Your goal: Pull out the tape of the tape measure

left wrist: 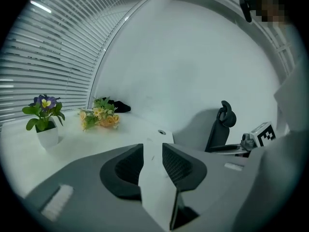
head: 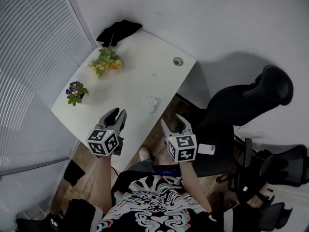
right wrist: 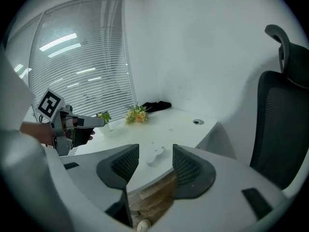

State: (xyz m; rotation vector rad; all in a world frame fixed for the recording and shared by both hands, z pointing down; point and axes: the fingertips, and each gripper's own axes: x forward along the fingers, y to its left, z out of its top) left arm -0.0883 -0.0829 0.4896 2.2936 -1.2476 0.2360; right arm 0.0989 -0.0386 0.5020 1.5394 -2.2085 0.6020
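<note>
A small white tape measure [head: 151,103] lies on the white desk [head: 130,76] near its front edge. In the right gripper view the tape measure [right wrist: 153,155] shows far off in the gap between the jaws. My left gripper [head: 116,113] hangs over the desk's near corner, jaws apart and nothing between them. My right gripper [head: 173,123] is just off the desk's edge, short of the tape measure, also open and holding nothing. In the left gripper view the jaws of the left gripper [left wrist: 152,151] frame only bare desk.
A yellow flower bunch [head: 106,62], a small pot of purple flowers [head: 75,92] and a black cloth [head: 118,30] lie along the desk's far and left sides. A cable hole [head: 178,61] is at the right corner. A black office chair [head: 241,105] stands to the right, blinds to the left.
</note>
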